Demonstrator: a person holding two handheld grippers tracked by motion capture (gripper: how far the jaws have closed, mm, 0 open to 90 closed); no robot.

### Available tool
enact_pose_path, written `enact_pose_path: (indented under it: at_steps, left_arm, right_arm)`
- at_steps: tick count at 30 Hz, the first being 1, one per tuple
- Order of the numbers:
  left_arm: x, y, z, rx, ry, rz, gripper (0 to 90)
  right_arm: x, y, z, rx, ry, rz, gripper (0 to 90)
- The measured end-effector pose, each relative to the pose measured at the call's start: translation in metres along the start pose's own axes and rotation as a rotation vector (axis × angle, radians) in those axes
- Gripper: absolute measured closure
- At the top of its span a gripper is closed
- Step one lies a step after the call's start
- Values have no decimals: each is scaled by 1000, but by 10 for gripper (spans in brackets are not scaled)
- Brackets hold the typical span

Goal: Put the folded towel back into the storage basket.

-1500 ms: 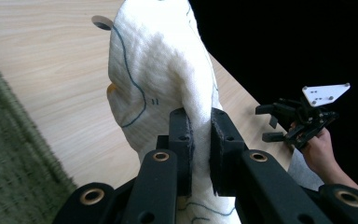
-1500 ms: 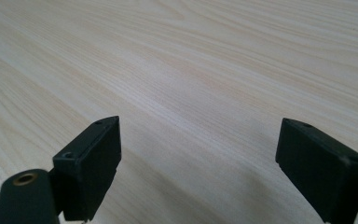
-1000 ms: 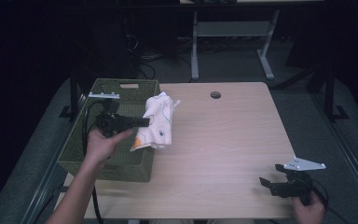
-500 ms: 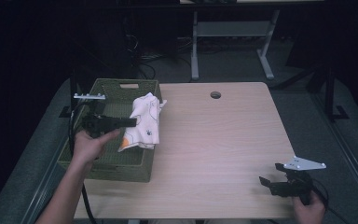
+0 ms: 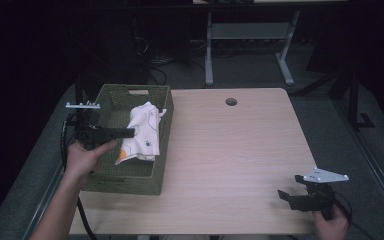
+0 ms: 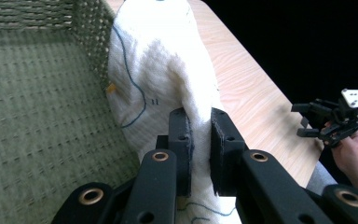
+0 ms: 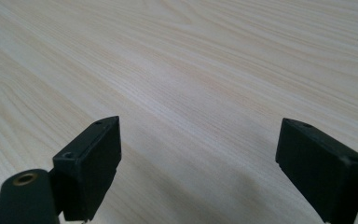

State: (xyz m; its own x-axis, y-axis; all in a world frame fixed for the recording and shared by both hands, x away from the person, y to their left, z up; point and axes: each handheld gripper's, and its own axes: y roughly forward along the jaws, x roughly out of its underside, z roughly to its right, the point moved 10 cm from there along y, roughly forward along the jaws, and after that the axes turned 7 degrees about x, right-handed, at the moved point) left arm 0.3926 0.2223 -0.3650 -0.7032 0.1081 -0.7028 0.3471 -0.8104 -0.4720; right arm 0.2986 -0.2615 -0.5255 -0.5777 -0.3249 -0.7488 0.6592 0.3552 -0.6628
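A white cloth (image 5: 142, 132) with thin blue lines and a bit of orange hangs over the green woven basket (image 5: 130, 177) at the table's left side. My left gripper (image 5: 130, 133) is shut on the cloth's edge; in the left gripper view its jaws pinch the white cloth (image 6: 168, 84) just inside the basket wall (image 6: 91, 42). My right gripper (image 5: 286, 196) rests low near the table's front right corner, open, with bare wood between its jaws (image 7: 196, 154).
The light wooden table (image 5: 230, 150) has a round cable hole (image 5: 231, 101) near its far edge. A desk frame and cables stand on the dark floor beyond. The far hand with the right gripper (image 6: 335, 121) shows in the left gripper view.
My left gripper has carried the cloth leftward, from above the basket's right rim to over the basket's inside. The right gripper has stayed put.
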Motion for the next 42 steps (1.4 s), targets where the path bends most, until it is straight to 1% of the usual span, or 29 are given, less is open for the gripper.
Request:
enact_pose_path:
  at_steps: [6,12,14,21,23,24,27,32,36,37,38,39,40,42]
  left_arm:
    - [4,-6,-7,-17,-11,-5,816]
    - [5,-5,-12,-26,-7,-16,816]
    - [6,-5,-14,-35,-7,-22,816]
    - [11,-6,-26,-58,-13,-41,816]
    - [13,-6,-30,-67,-8,-49,816]
    - [13,-6,-32,-71,-12,-47,816]
    - [15,-6,-37,-83,-10,-67,815]
    - [16,-5,-41,-86,-4,-86,815]
    - [18,-2,-43,-101,21,-114,815]
    - [17,-2,-47,-118,33,-124,804]
    - [17,-2,-51,-151,43,-128,756]
    - [17,-2,-57,-187,34,-135,670]
    - [17,-2,-61,-195,23,-136,644]
    - [18,-2,-63,-205,19,-136,608]
  right_arm:
    - [0,0,-1,1,-3,-1,137]
    - [-1,0,-1,3,-5,0,137]
    - [-1,0,-1,2,-4,1,138]
    - [-1,-1,-1,3,-8,0,137]
    - [-1,-1,-1,3,-11,0,138]
    - [-1,-1,-2,3,-12,-2,137]
    - [-1,0,-2,4,-13,-3,137]
    - [-1,-1,-2,4,-14,-4,138]
    - [-1,0,-2,5,-16,-7,137]
    - [-1,0,-2,4,-16,-7,137]
    - [-1,0,-2,4,-16,-8,137]
    - [-1,0,-2,4,-17,-8,137]
    - [-1,0,-3,4,-16,-9,137]
    - [0,-1,-3,4,-18,-9,138]
